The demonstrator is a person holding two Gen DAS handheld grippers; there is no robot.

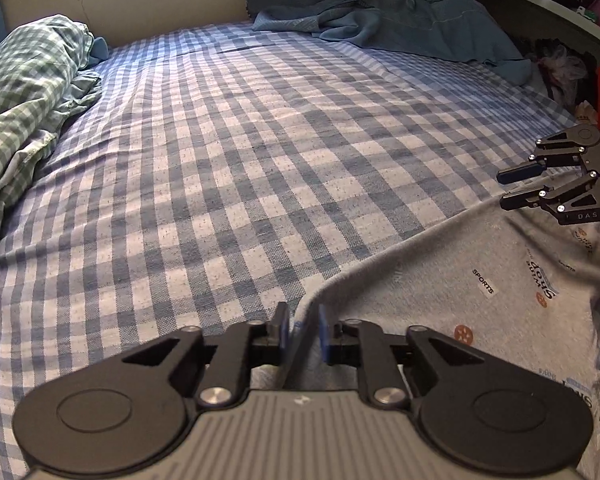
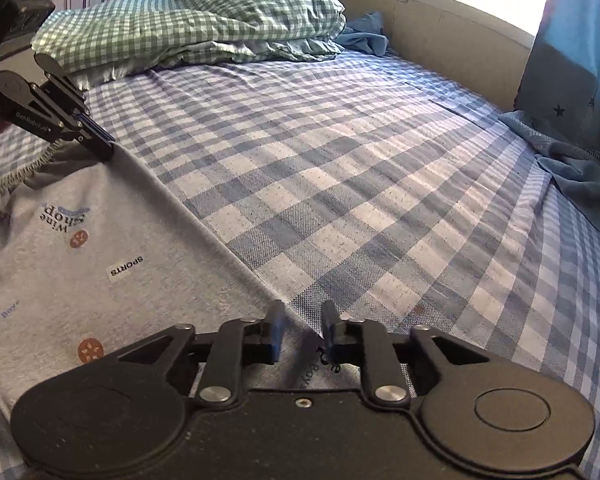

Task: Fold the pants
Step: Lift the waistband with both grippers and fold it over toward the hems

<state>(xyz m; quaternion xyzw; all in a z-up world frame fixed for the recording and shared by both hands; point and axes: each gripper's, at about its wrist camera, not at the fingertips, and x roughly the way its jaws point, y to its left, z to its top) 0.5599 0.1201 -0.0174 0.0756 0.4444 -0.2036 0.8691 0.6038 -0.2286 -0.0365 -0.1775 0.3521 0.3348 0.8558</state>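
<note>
1. One pair of light grey knit pants printed with "SPORTS" labels and orange cookie motifs is lying flat on the near side of the blue-and-white checked bedsheet, its long straight edge running diagonally between the two grippers.
2. The left gripper is pinching that edge at one end; its blue pads are sitting narrowly apart with the cloth rising between them.
3. The right gripper is straddling the same edge at the other end, jaws a little wider, fabric between them; I cannot tell whether it is gripping.
4. Two grippers, one garment.
5. Beyond the edge, bare sheet is stretching to one green-checked bundled duvet and one crumpled blue blanket.
</note>
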